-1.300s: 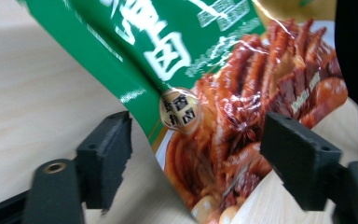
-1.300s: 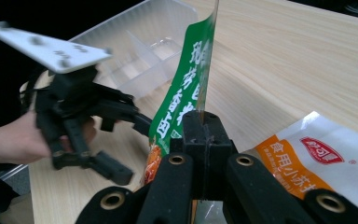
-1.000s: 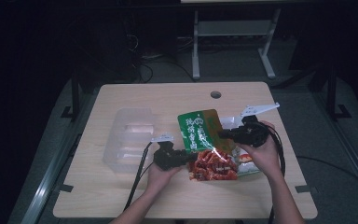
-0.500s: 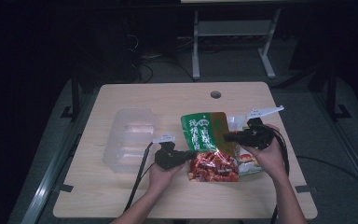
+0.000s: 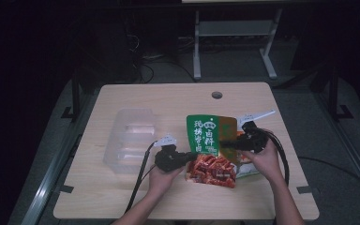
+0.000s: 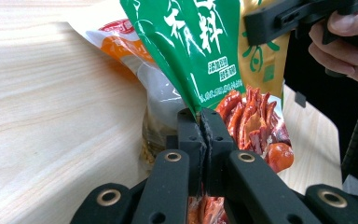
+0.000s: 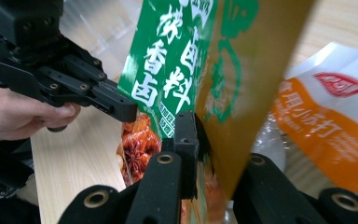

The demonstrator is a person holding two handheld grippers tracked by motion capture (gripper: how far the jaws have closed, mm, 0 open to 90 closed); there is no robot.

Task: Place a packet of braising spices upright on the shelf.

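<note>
Over the bench (image 5: 122, 197) we go, and both hands are working one packet. The left hand-held gripper (image 6: 200, 122) is clamped tight, its two black jaws pinched together on the lower edge of the green seasoning pouch (image 6: 193, 46), right where the green print meets the picture of red spiced meat. In the high view that left hand-held gripper (image 5: 193, 154) sits at the pouch's (image 5: 205, 136) left edge, with the pouch lying slanted on the right half of the bench, near the front.

The right hand-held gripper (image 7: 214, 135) has its jaws either side of the pouch's (image 7: 172, 60) gold-coloured side; they have just been opening, the near jaw stands a little off the sheet, and whether the far one still touches I cannot tell. From above, the right hand-held gripper (image 5: 226, 143) reaches in from the pouch's right.

Writing now: big white Chinese characters on the green, reading roughly "香卤料", with smaller boxed lines beneath too fine to make out. Under the pouch lies an orange and white bag (image 7: 335, 116) with a red oval logo and white Chinese lettering. A clear plastic tray (image 5: 131, 140) rests well to the left.
</note>
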